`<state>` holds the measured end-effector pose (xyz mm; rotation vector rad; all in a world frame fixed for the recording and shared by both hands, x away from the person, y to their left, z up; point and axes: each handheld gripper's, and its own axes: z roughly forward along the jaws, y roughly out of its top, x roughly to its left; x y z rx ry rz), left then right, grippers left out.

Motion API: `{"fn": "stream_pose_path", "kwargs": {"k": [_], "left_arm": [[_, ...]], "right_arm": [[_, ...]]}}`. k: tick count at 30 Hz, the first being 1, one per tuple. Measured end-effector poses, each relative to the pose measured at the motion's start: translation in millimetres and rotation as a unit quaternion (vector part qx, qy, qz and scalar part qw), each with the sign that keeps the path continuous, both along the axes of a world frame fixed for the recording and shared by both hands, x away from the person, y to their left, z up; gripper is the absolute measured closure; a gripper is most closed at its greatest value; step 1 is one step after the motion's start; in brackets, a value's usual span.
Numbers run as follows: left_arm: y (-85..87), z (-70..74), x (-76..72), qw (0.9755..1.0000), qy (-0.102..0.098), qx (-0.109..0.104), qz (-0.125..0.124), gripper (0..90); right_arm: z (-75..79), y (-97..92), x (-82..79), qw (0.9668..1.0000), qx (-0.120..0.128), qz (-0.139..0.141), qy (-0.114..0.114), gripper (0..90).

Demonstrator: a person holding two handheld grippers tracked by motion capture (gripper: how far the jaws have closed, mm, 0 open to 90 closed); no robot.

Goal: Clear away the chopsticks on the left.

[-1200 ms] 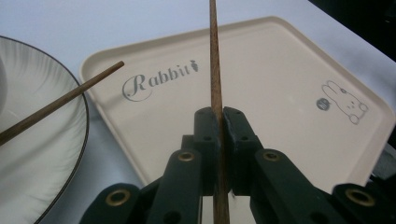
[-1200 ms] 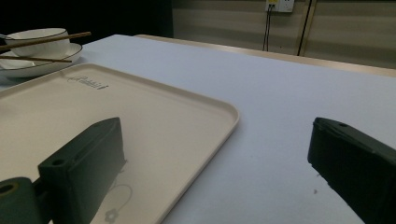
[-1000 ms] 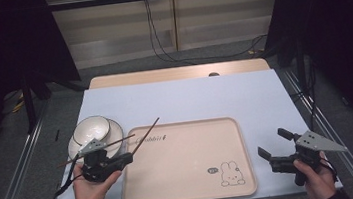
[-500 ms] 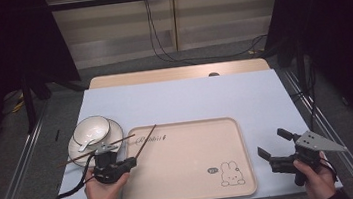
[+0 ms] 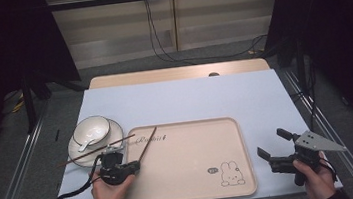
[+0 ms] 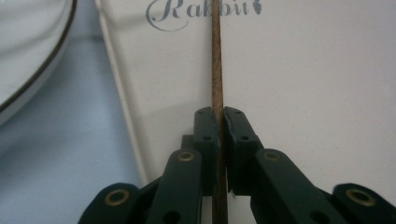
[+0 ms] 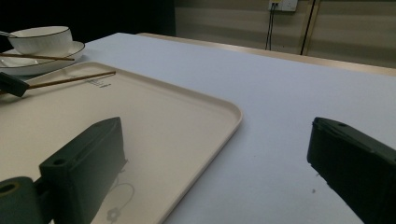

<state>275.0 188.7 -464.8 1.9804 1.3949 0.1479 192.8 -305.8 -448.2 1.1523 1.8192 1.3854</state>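
My left claw [image 5: 133, 167] is clamped on 1 brown chopstick [image 5: 147, 144], the pads pinching it near its lower end. In the left gripper view the stick runs straight up between the jaws and crosses the "Rabbit" lettering printed on the tray [image 6: 303, 84]. From above, that chopstick slants up and to the right over the near-left corner of the beige tray [image 5: 193, 178], low against its surface; I cannot tell whether its tip touches.

A 2nd chopstick [image 5: 95, 152] lies across the white plate [image 5: 77, 150] just left of the tray, with a white bowl [image 5: 91, 130] on that plate and a spoon (pale, hard to make out) inside it.

My right claw [image 5: 274, 145] stands wide open with nothing between its jaws, held off the tray's right edge above the light blue counter [image 5: 189, 98]. In the right gripper view the tray's rounded corner [image 7: 236, 114] sits between the 2 jaws.
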Motion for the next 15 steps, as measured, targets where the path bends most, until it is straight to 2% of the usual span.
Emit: {"fn": "stream_pose_path", "kwargs": {"k": [6, 10, 15], "left_arm": [[-0.1, -0.8, 0.6, 0.9999, 0.011, -0.004, 0.0, 84.4], [-0.9, -1.1, 0.3, 0.9999, 0.011, -0.011, 0.004, 81.6], [0.0, -0.7, 0.9, 0.9999, 0.012, -0.011, -0.003, 79.7]], "right_arm": [[-0.2, 0.2, 0.3, 1.0, 0.002, 0.001, 0.002, 3.8], [-0.2, 0.1, 0.4, 1.0, 0.0, 0.003, 0.001, 3.8], [-0.4, 0.3, 0.4, 1.0, 0.001, 0.003, 0.003, 3.8]]}}
